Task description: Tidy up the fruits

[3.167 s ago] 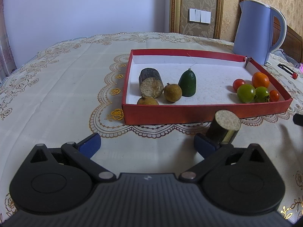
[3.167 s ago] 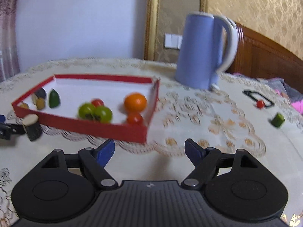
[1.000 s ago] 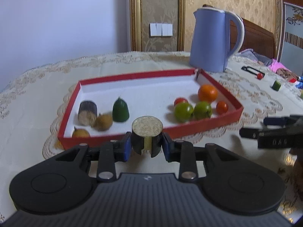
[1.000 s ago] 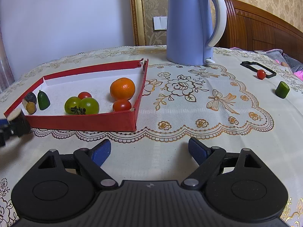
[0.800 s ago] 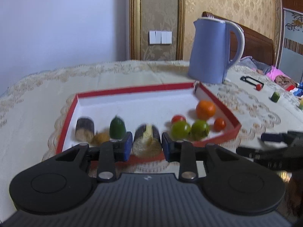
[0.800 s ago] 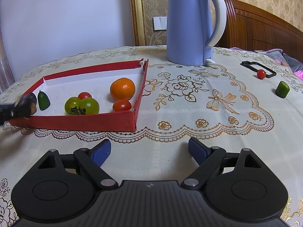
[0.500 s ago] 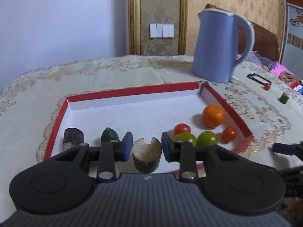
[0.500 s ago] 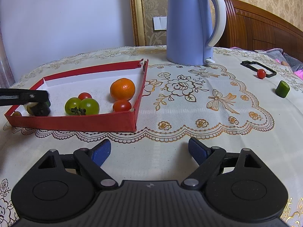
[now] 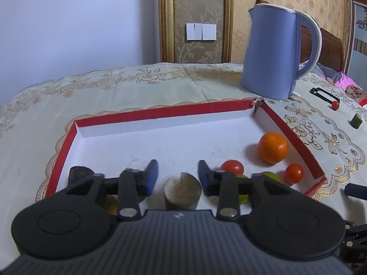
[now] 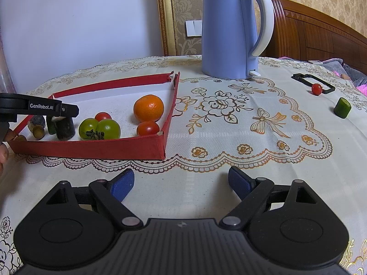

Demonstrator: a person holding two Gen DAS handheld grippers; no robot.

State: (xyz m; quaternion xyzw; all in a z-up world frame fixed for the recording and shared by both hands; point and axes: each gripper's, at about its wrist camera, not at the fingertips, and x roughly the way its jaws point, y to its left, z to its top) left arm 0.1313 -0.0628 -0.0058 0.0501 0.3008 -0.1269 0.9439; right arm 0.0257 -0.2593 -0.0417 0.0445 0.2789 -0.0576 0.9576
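Note:
A red tray (image 9: 160, 113) (image 10: 91, 147) with a white floor holds an orange (image 9: 272, 147) (image 10: 148, 108), red cherry tomatoes (image 9: 232, 166) (image 10: 148, 127), green tomatoes (image 10: 107, 128), a green piece and brown fruits (image 10: 38, 130). A dark cut cylinder (image 9: 182, 193) (image 10: 65, 127) stands on the tray floor. My left gripper (image 9: 178, 175) is open just above it, jaws apart on either side and not touching. My right gripper (image 10: 178, 181) is open and empty over the tablecloth, in front of the tray.
A blue kettle (image 9: 275, 55) (image 10: 231, 29) stands behind the tray's far right corner. To the right on the tablecloth lie a green piece (image 10: 342, 107), a red cherry tomato (image 10: 316, 89) and a black frame (image 10: 307, 80).
My left gripper closed on the cylinder outside the tray, carried it over the front wall, set it on the tray floor and opened. The right gripper has stayed still.

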